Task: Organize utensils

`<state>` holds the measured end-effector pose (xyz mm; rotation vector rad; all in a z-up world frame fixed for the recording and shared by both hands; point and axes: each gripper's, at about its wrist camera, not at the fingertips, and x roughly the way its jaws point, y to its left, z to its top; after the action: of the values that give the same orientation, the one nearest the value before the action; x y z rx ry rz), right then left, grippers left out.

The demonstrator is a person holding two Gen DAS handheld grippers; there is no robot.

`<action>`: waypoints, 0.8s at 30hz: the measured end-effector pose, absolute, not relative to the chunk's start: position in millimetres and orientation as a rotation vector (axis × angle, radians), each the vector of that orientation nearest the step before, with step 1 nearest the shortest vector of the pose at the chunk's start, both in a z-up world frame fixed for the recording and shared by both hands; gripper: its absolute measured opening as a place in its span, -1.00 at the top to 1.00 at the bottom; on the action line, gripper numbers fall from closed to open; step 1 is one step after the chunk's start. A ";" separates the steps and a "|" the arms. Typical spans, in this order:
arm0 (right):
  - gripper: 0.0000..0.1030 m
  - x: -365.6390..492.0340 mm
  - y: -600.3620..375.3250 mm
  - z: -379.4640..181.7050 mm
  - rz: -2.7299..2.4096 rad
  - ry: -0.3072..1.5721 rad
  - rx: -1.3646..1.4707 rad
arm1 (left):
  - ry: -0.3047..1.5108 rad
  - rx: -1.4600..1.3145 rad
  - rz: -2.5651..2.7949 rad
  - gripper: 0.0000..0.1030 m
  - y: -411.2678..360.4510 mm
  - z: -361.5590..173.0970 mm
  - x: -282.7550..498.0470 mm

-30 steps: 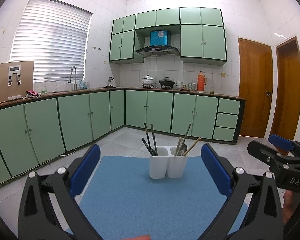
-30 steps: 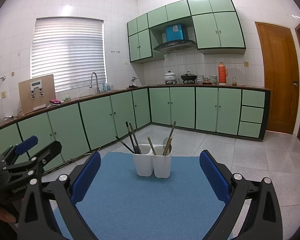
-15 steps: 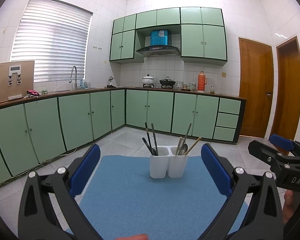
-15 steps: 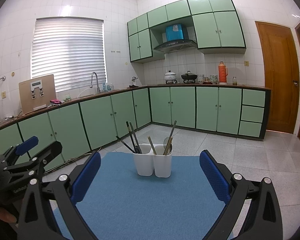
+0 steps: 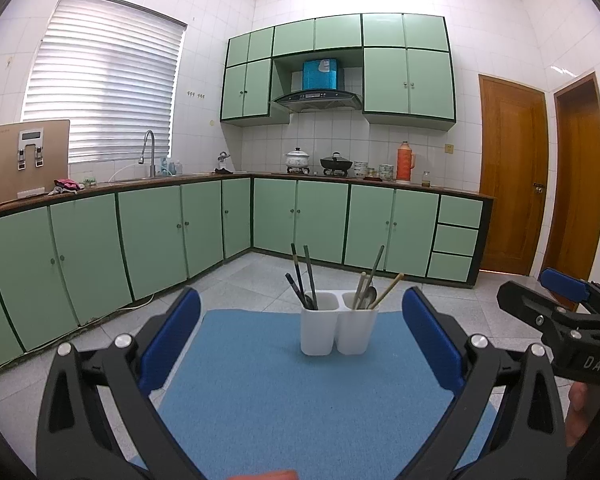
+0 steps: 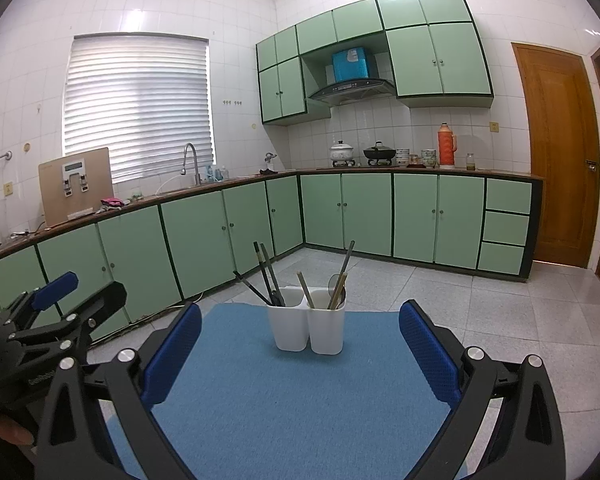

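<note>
Two white holder compartments [image 5: 339,326] stand joined, upright, mid-mat on my blue-covered table [image 5: 284,408]; the left one holds dark chopsticks [image 5: 306,276], the right one pale chopsticks [image 5: 386,291] and a spoon [image 5: 370,295]; my left gripper [image 5: 300,344] and right gripper [image 6: 298,354] hover spread wide, empty, well short of the holder.
</note>
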<state>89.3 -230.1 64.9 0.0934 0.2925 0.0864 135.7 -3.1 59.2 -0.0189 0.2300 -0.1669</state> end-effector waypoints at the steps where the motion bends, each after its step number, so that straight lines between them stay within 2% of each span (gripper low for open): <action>1: -0.88 89.3 -230.0 64.9 0.086 0.293 0.094 | 0.230 -0.021 -0.168 -0.90 -3.0 59.2 136.2; 24: -0.88 87.4 -228.9 64.3 0.088 0.289 0.092 | 0.230 -0.026 -0.164 -0.90 -0.7 58.1 135.9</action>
<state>87.4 -228.9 64.3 0.0923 0.2895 0.0879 135.9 -0.7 58.1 -0.0257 0.2305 -0.1640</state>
